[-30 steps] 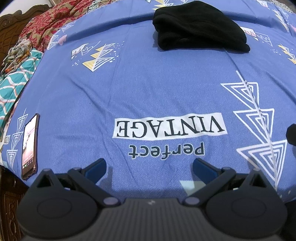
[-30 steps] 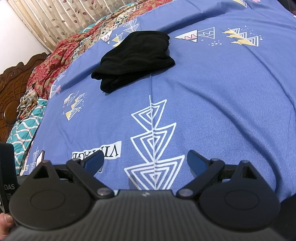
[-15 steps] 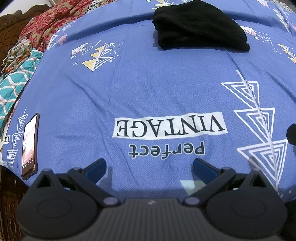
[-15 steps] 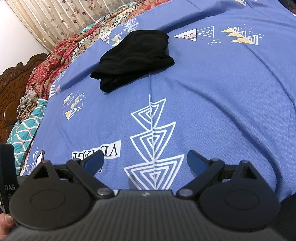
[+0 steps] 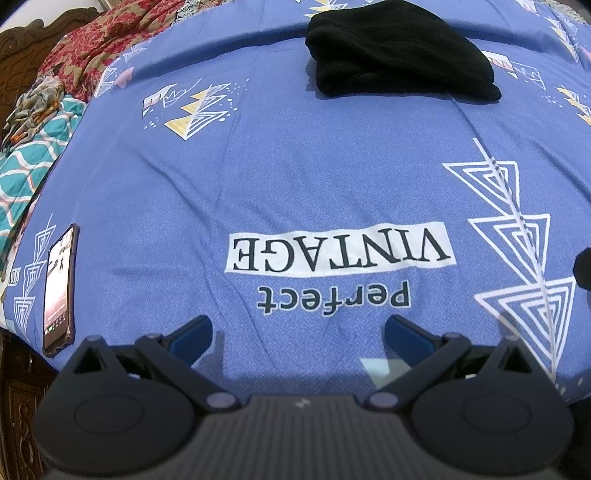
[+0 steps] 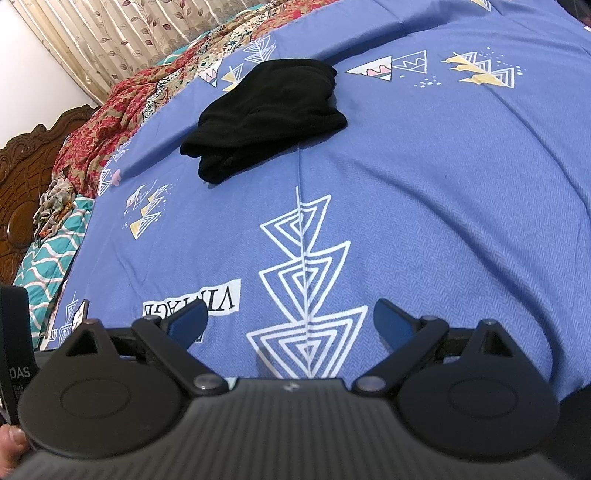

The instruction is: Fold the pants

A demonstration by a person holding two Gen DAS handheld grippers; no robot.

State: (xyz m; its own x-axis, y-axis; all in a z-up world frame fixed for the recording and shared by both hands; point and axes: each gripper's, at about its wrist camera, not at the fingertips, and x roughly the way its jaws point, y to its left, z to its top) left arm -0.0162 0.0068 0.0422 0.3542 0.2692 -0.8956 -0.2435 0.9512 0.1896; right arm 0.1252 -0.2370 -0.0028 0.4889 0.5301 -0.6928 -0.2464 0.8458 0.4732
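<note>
The black pants (image 5: 399,55) lie folded in a compact bundle on the blue bedsheet (image 5: 295,177), far ahead of both grippers. They also show in the right wrist view (image 6: 266,118), up and left of centre. My left gripper (image 5: 298,330) is open and empty, low over the sheet near the "Perfect VINTAGE" print. My right gripper (image 6: 291,319) is open and empty, over the white triangle print near the bed's front edge.
A phone (image 5: 59,288) lies on the sheet at the left edge. Red floral and teal patterned bedding (image 6: 92,147) is piled at the left by the carved wooden headboard (image 6: 18,177). Curtains (image 6: 129,33) hang behind.
</note>
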